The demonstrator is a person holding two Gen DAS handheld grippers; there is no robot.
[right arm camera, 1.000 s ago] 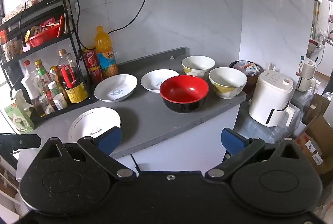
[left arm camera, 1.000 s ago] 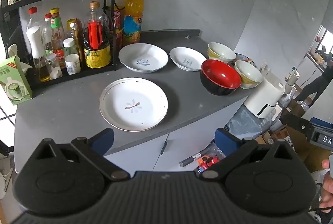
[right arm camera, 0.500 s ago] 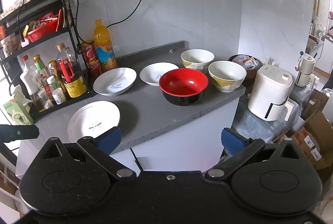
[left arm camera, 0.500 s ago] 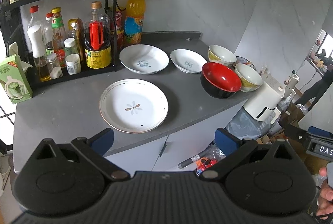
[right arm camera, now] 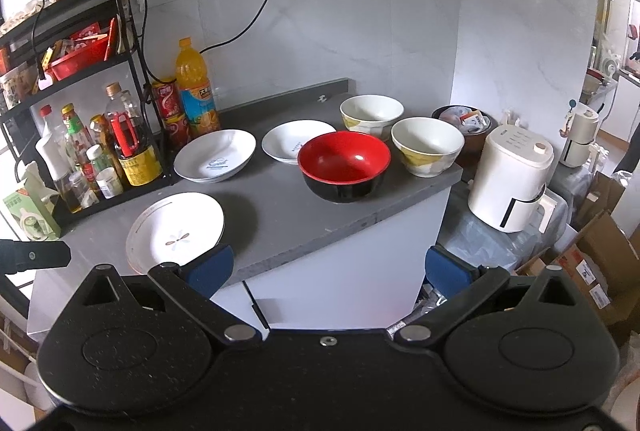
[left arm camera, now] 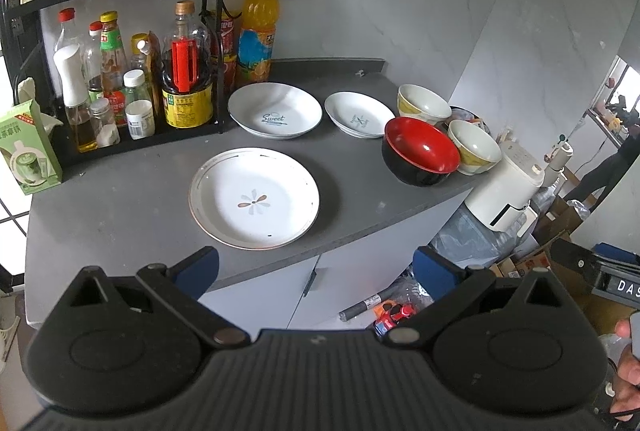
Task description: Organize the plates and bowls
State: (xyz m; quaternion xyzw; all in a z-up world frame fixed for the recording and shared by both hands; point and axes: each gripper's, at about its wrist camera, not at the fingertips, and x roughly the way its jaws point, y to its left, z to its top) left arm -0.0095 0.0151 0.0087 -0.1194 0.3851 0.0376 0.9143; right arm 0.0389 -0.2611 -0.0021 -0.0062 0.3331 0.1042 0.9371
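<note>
Both tongs edge slightly back/up from the counter (left arm camera: pixel 120 199) vs. 1 s ago; dishes unmoved, so no sorting begun, approx. start of task. Left tongs (left arm camera: pixel 316 267) spread wide, empty, off the counter's front edge. Right tongs (right arm camera: pixel 326 265) likewise spread, empty. Nearest: flower plate (left arm camera: pixel 254 197), alone. Behind it: "Sweet" plate (left arm camera: pixel 275 110), small plate (left arm camera: pixel 359 114) just beside. Right end: red bowl (right arm camera: pixel 343 165), two cream bowls (right arm camera: pixel 427 145) (right arm camera: pixel 371 113) close behind. Farthest: bottle rack (left arm camera: pixel 120 79) at wall.
</note>
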